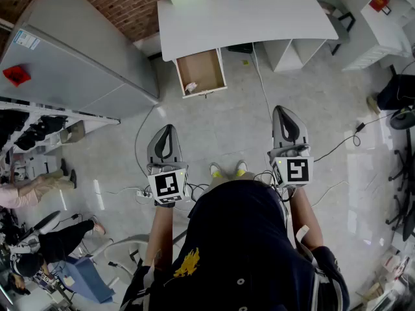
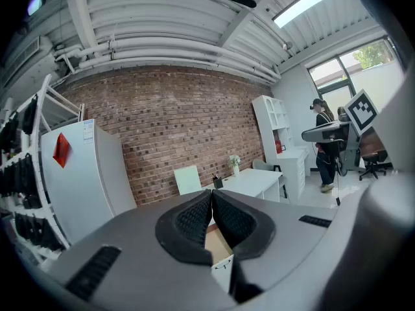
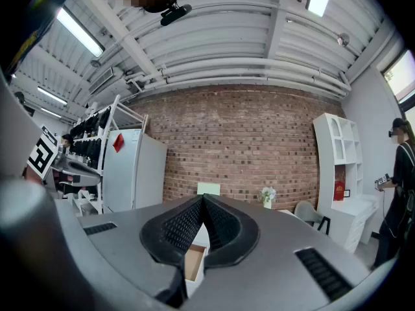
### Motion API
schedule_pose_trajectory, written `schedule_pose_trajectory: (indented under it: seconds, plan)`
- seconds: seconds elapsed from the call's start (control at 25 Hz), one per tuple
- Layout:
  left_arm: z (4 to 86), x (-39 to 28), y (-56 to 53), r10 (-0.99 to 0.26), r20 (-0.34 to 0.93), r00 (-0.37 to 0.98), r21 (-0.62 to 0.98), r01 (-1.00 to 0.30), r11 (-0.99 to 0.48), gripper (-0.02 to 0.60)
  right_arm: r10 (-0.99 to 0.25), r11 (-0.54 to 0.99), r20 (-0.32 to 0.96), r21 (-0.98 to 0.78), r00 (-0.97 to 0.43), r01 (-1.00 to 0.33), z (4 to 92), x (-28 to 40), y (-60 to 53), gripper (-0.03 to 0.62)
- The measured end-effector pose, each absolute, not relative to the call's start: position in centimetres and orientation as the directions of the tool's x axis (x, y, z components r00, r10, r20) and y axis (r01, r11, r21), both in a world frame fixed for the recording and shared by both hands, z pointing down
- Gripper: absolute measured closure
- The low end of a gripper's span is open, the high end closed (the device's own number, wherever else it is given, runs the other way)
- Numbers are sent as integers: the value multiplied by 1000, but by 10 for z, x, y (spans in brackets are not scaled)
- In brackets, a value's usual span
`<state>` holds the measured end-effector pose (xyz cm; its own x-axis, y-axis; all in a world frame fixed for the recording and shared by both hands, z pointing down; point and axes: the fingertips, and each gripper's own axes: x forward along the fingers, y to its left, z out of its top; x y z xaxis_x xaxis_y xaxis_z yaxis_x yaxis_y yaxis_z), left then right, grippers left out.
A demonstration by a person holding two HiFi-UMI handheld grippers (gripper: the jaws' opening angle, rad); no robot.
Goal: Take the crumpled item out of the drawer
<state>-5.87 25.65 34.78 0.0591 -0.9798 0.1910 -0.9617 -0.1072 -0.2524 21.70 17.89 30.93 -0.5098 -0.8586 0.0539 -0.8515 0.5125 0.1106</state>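
The open wooden drawer (image 1: 201,72) sticks out from under the white desk (image 1: 243,15), far ahead of me across the floor. A small white crumpled item (image 1: 190,87) lies at the drawer's near left corner. My left gripper (image 1: 166,132) is held at waist height, well short of the drawer, its jaws shut with nothing between them. My right gripper (image 1: 286,115) is level with it on the other side, also shut and empty. Part of the drawer (image 2: 217,241) shows between the left jaws in the left gripper view, and the drawer (image 3: 192,262) shows below the right jaws.
A grey refrigerator (image 1: 78,57) stands left of the desk, with a rack of dark items (image 1: 35,131) nearer me. Cables (image 1: 259,76) trail over the floor between me and the desk. A white shelf unit (image 1: 382,18) is at the right, and a person (image 2: 324,144) stands far off.
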Motion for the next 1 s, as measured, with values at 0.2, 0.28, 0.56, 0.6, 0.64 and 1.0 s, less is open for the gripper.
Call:
schedule_pose_trajectory:
  seconds: [0.2, 0.28, 0.56, 0.6, 0.64, 1.0]
  plan:
    - [337, -52, 253, -979, 174, 107, -242, -959, -148, 563, -857, 513, 19, 115, -515, -851, 290, 203, 180, 568]
    - [331, -46, 250, -981, 155, 121, -237, -959, -155, 563, -854, 519, 7, 107, -521, -848, 286, 200, 179, 568]
    - [320, -37, 244, -989, 115, 92, -256, -959, -119, 561, -833, 548, -18, 100, -553, -830, 283, 197, 171, 568]
    - [321, -39, 243, -990, 116, 74, -254, -962, -102, 561, -831, 552, -21, 93, -556, -829, 283, 197, 169, 568]
    - [321, -40, 241, -992, 112, 63, -251, -964, -90, 555, -829, 555, -24, 84, -558, -828, 284, 198, 167, 568]
    - [321, -20, 231, -997, 81, 10, -241, -970, -29, 466, -815, 580, -8, 10, -580, -815, 294, 229, 145, 568]
